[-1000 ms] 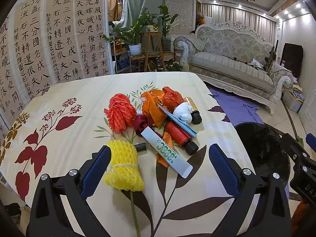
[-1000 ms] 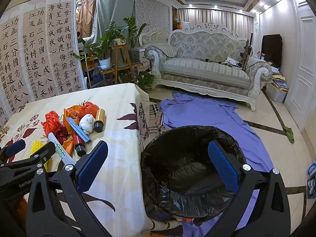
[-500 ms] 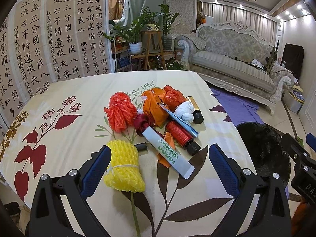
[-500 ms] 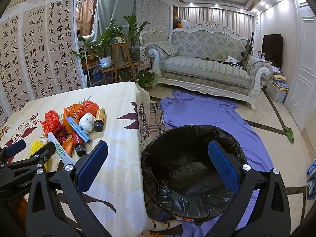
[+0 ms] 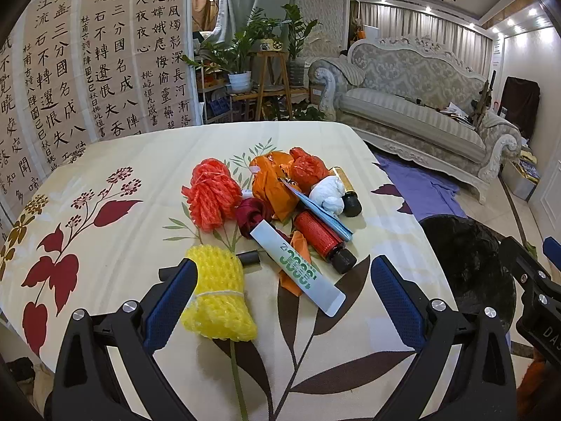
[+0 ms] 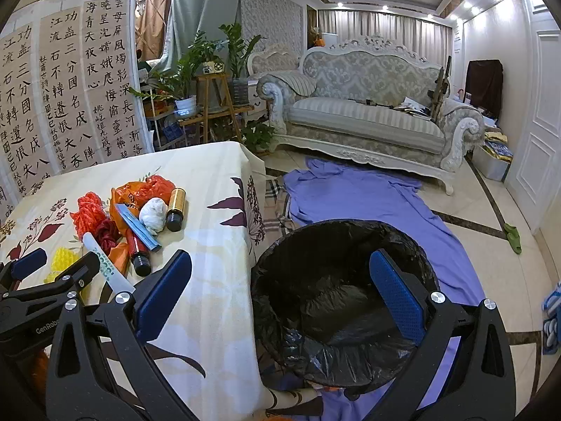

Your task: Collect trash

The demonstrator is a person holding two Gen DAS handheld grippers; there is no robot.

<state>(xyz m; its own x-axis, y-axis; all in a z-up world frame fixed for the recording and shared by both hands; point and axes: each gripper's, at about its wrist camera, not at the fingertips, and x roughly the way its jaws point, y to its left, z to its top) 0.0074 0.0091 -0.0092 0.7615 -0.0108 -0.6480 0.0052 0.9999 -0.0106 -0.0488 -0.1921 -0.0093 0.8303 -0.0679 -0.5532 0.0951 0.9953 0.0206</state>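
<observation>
trash pile (image 5: 280, 210) mid-table | bin (image 6: 336, 301) beside table edge | both tongs wide, empty

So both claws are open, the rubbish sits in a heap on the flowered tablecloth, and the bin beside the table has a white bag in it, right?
Nearly. The bag lining the bin is black, not white, as the right wrist view shows. The rest holds: the left claw and right claw are open, and the rubbish heap lies on the flowered tablecloth.

Both the left tool (image 5: 284, 291) and right tool (image 6: 280, 287) gape wide, gripping nothing
</observation>
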